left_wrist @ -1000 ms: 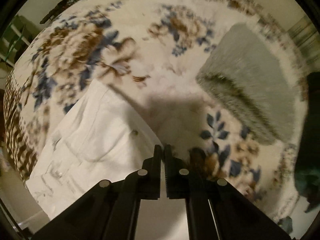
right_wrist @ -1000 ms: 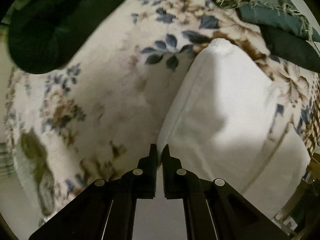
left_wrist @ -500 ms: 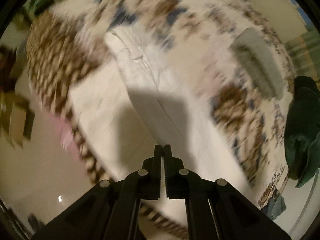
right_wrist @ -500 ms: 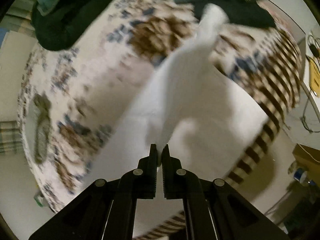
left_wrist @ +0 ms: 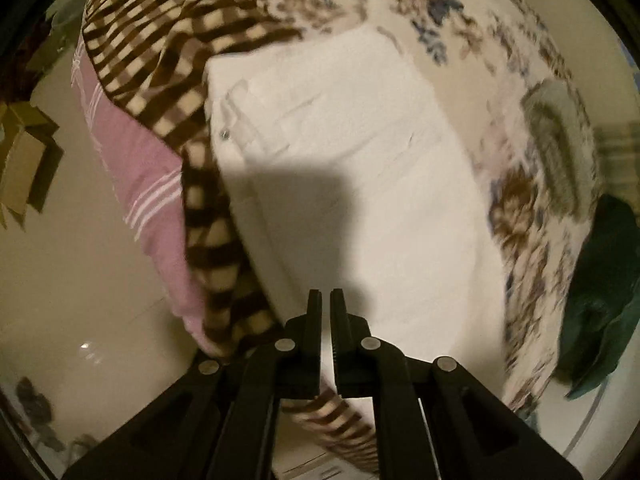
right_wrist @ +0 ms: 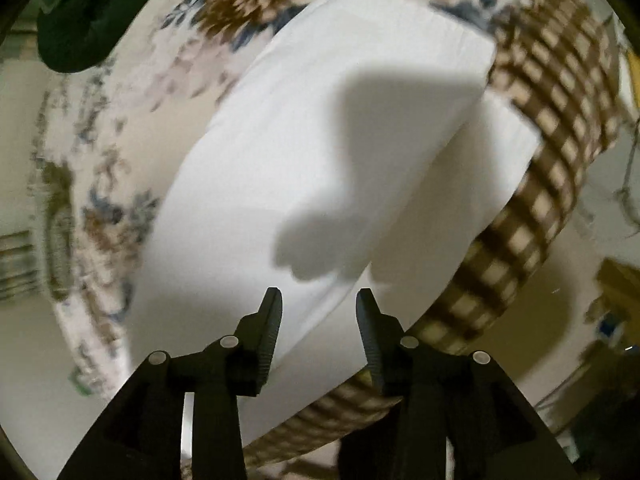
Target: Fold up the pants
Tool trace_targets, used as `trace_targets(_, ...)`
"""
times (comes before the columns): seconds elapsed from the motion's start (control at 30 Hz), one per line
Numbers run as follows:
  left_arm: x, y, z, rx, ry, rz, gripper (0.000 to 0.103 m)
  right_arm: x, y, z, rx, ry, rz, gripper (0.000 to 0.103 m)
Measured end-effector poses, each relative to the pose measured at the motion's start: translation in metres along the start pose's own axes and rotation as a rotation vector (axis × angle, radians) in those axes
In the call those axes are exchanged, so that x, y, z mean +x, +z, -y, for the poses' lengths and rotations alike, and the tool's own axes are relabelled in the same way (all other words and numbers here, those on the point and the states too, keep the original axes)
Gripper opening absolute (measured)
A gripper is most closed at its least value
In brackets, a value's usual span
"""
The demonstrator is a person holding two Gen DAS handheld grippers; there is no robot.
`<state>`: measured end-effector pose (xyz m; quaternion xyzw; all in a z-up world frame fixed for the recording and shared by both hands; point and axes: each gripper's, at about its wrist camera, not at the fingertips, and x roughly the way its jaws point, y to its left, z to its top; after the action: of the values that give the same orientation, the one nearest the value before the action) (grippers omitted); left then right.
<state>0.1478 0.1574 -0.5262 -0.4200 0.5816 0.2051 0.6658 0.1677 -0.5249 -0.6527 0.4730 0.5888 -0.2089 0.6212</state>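
White pants (left_wrist: 360,184) lie folded on the flowered bed, waist and button at the upper left in the left wrist view. My left gripper (left_wrist: 325,296) hovers over their near end by the bed's edge. Its jaws are just starting to open, with only a thin slit and no cloth seen pinched. In the right wrist view the pants (right_wrist: 320,120) show as a doubled white slab, the upper layer lying over the lower one. Above their near end my right gripper (right_wrist: 318,296) has its jaws opening wide. White fabric shows through the gap, but the pads do not press on it.
The flowered bedspread (left_wrist: 512,216) has a brown checked border (left_wrist: 208,240) falling over the edge, with a pink striped sheet (left_wrist: 132,152) under it. A grey knit item (left_wrist: 560,152) and dark green clothes (left_wrist: 600,288) lie further along. Cardboard boxes (left_wrist: 24,160) stand on the pale floor.
Both grippers swept along the bed towards its checked edge, and the pants now lie doubled over. The right gripper, shut on white cloth before, has opened and let it go.
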Motion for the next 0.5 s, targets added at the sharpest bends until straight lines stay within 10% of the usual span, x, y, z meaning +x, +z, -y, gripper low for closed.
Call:
trace_targets(0.43, 0.039, 0.057, -0.016, -0.167, 0.103, 0.015, 0.013, 0.063, -0.025, -0.009, 0.134, 0.059, 0.015, 0.045)
trace_targets(0.5, 0.037, 0.053, -0.016, -0.161, 0.102, 0.044, 0.009, 0.064, -0.025, -0.011, 0.158, 0.074, 0.029, 0.031)
